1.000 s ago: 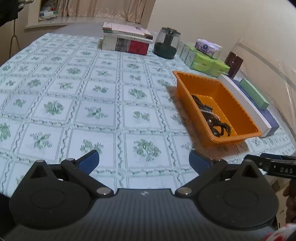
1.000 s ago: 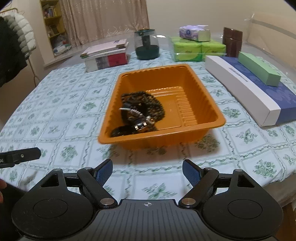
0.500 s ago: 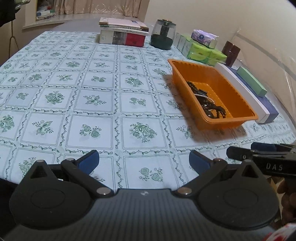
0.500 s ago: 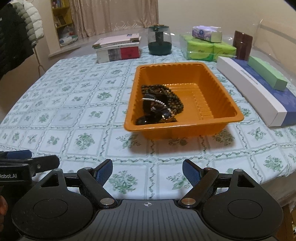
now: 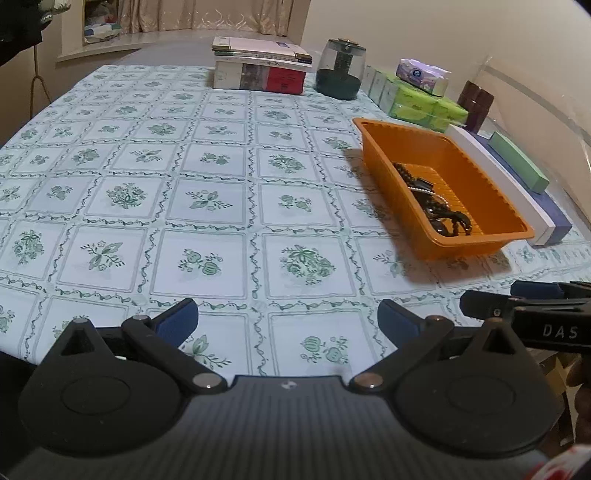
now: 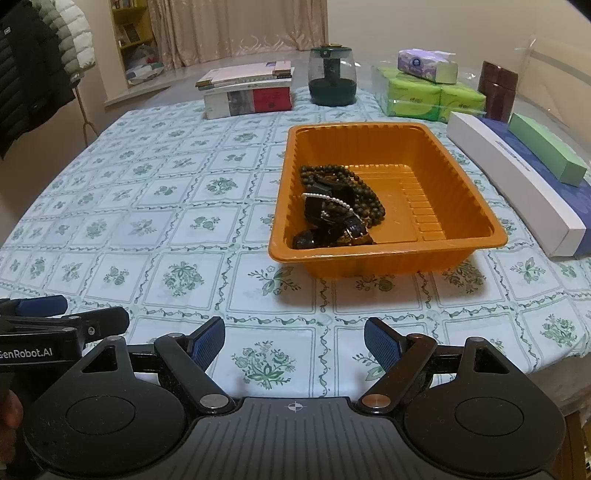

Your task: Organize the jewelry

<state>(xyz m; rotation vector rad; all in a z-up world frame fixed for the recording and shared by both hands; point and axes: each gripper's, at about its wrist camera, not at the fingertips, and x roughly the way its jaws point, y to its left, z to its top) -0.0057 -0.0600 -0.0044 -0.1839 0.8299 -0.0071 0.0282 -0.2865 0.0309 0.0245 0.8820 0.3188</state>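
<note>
Orange tray [image 6: 476, 236] holds tangled beads [image 6: 341, 206] on tablecloth [image 6: 147, 221].

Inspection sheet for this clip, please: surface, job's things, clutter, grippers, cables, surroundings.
Surface: table under a green floral tablecloth.
Job's things: orange tray holding a heap of dark bead strands and a pearl strand.
Clutter: book stack, dark jar, tissue packs, brown canister, long white-and-blue box with a green box on it.
Grippers: left gripper and right gripper both open, empty, short of the tray.
Cables: nothing seen.
Surroundings: curtains, shelf, hanging jackets.
</note>
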